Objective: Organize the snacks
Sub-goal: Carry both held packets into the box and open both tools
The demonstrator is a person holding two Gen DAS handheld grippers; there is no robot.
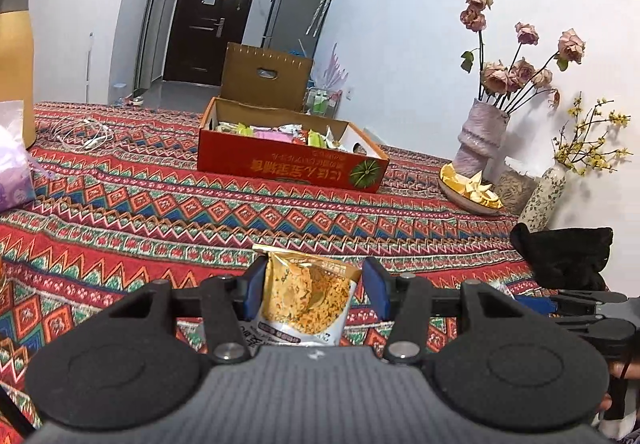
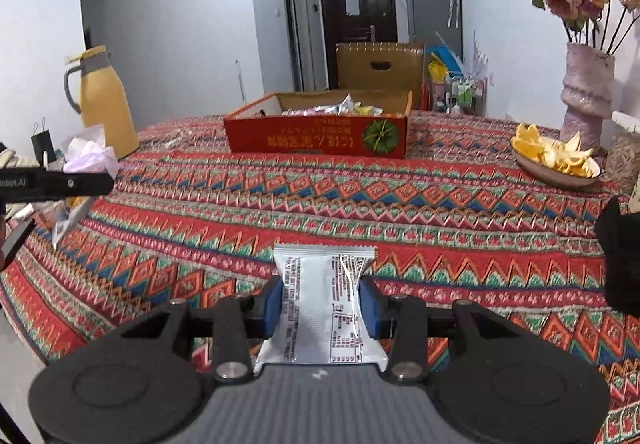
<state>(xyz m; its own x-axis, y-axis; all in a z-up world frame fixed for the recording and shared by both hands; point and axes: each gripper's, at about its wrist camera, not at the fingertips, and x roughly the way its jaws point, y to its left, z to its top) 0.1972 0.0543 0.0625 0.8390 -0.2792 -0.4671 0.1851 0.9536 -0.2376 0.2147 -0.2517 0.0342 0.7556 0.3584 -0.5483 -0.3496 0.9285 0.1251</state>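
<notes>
Red box (image 1: 288, 163) waits far off; left hand-held gripper (image 1: 316, 290) grasps an orange snack packet (image 1: 308, 300), right hand-held gripper (image 2: 320, 308) a white packet (image 2: 320, 308) (both squeezed); next, carry them over the counter (image 1: 160, 211) into it

Two grippers, each with one snack packet: an orange-printed packet (image 1: 306, 300) in the left gripper (image 1: 314, 286), a white packet (image 2: 320, 308) in the right gripper (image 2: 320, 302). On the patterned tablecloth (image 2: 360, 195): one red cardboard box (image 2: 316, 135) of snacks toward the far edge, two vases (image 1: 480, 135) (image 1: 546, 197) by the right edge, one plate of orange peel (image 2: 554, 159), one yellow jug (image 2: 102, 103) at the left edge
</notes>
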